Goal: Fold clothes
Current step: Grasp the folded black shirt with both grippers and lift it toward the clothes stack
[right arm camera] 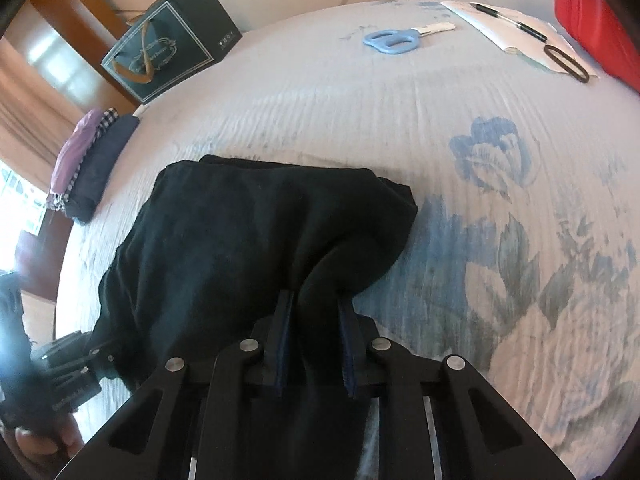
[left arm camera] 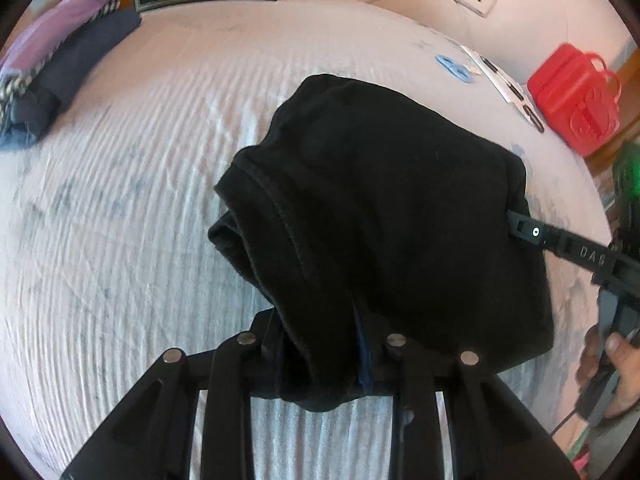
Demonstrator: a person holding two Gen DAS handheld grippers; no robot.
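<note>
- Black knit top [left arm camera: 380, 184] lay bunched on the bedspread [left arm camera: 120, 208], looking soft, light and floppy.
- You had your left gripper [left arm camera: 320, 344] pinched on its near hem, and your right gripper [right arm camera: 316, 312] clamped on a fold at the other corner.
- Corners seemed the best holds; thick layers could've slipped.

Around the black garment [right arm camera: 256, 248] the bed [right arm camera: 328, 120] lay bare, save scissors [right arm camera: 391, 41] at one o'clock and stacked clothes [right arm camera: 90, 160] at ten.
</note>
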